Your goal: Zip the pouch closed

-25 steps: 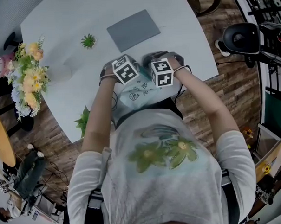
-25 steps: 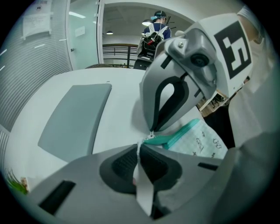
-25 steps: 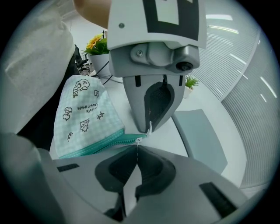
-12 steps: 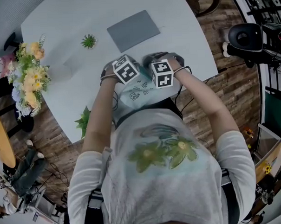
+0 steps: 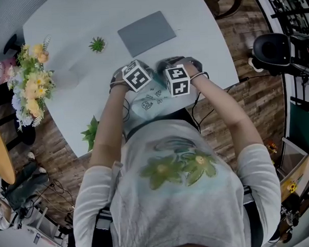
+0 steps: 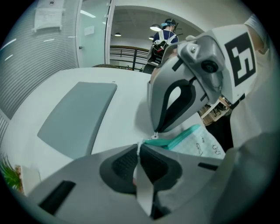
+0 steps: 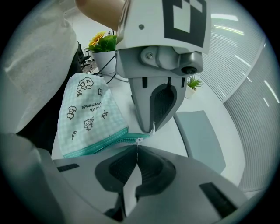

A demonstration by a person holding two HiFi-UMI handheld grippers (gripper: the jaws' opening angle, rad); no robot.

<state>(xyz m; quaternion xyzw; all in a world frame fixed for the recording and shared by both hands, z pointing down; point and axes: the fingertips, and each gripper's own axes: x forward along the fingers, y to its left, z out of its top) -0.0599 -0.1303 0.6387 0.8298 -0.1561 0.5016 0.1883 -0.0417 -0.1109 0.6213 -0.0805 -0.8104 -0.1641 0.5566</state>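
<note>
One grey mat (image 5: pixel 146 32), plant (image 5: pixel 97 45) beyond pouch (image 5: pixel 152 103)

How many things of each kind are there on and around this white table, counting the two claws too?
Pouch: 1
Grey mat: 1
Green plants: 2, spiky plant and leafy plant
Flower bouquet: 1
Claws: 2, left claw and right claw
Total: 7

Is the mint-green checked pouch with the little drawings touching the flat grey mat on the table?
Apart. The left gripper view shows bare white table between the flat grey rectangular mat and the mint-green checked fabric pouch.
</note>
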